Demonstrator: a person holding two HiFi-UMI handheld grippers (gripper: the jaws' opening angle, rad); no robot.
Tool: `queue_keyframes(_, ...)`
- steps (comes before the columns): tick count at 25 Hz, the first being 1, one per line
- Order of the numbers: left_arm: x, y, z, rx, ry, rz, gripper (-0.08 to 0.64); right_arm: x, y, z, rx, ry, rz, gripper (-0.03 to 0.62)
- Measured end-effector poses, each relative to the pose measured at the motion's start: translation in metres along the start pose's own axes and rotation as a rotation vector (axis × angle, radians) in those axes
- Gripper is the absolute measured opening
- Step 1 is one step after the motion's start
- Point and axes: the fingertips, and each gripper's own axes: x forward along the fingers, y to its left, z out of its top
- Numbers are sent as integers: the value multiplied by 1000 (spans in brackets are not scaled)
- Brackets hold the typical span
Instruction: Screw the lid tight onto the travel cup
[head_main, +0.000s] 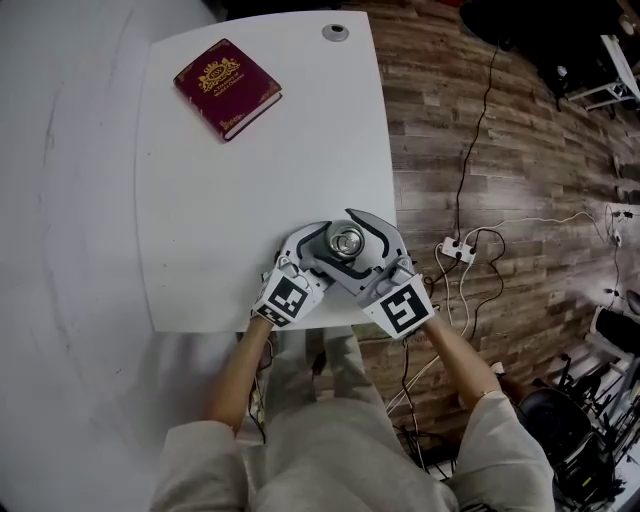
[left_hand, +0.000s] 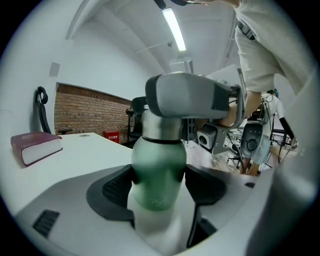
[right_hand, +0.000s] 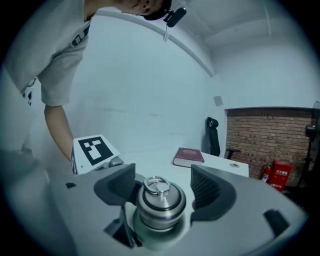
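Observation:
The travel cup (head_main: 347, 241) stands upright near the front right edge of the white table (head_main: 250, 180). Its body (left_hand: 157, 175) is frosted green with a steel neck. My left gripper (left_hand: 159, 192) is shut on that green body, a dark pad pressed on each side. The steel lid (right_hand: 160, 200), with a small ring on top, sits on the cup. My right gripper (right_hand: 162, 187) is around the lid at its height, and a gap shows between each pad and the lid. In the head view the left gripper (head_main: 325, 252) and right gripper (head_main: 365, 243) meet around the cup.
A dark red book (head_main: 227, 87) lies at the table's far left. A round cable grommet (head_main: 335, 32) sits at the far edge. The table's right edge is close to the cup. Beyond it, a power strip and cables (head_main: 455, 250) lie on the wooden floor.

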Motion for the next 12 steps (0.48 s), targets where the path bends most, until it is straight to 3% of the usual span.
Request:
queue_keyframes(6, 1, -1, 2, -5, 0, 2, 319, 1, 10, -1, -62, 43, 192, 305)
queue_keyframes(12, 0, 0, 1, -4, -1, 1, 319, 4, 12, 0, -83, 61, 301, 287)
